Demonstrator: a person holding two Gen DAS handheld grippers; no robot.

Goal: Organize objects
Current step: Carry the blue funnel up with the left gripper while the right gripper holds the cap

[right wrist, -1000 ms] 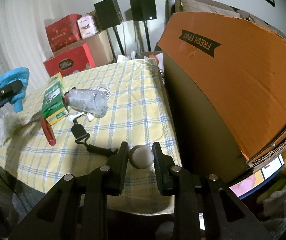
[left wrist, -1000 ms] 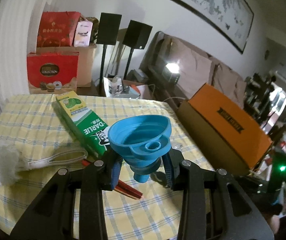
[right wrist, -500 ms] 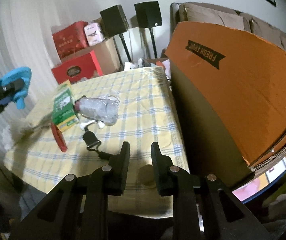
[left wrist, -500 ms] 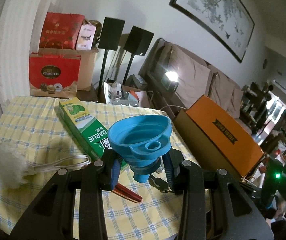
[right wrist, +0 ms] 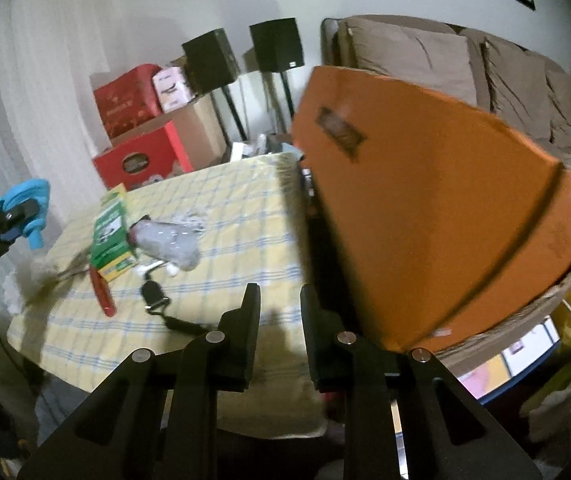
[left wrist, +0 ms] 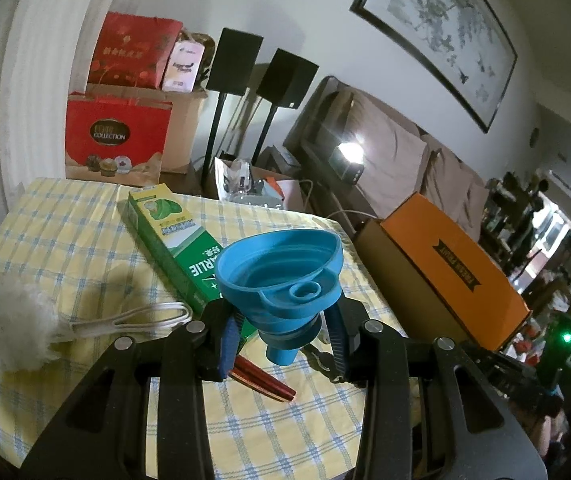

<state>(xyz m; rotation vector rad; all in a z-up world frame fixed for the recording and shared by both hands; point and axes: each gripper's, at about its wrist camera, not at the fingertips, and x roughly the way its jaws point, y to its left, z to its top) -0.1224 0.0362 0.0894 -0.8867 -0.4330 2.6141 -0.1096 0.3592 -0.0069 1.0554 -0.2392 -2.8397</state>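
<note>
Fluffy white duster (left wrist: 3, 320) lies at the left edge of the table (left wrist: 65, 248), with its thin handle loop pointing at the green box (left wrist: 173, 248). Next comes the blue funnel (left wrist: 285, 280). The left gripper (left wrist: 281, 336) squeezes it by the soft narrow part and holds it up above the table. That part is bendy, so the funnel could slip out or tip and fall on the red stick (left wrist: 265, 378) lying just under it.

Further right is the big orange box (left wrist: 449, 264), close beside the table. In the right view, the right gripper (right wrist: 279, 316) holds nothing. Its jaws sit a little apart with only the cloth showing between them. It is very near the orange box wall, so it could bump it. The black strap (right wrist: 165, 308) lies near its tips and could catch on them. The clear bottle (right wrist: 169, 244) is round and could roll if knocked.
</note>
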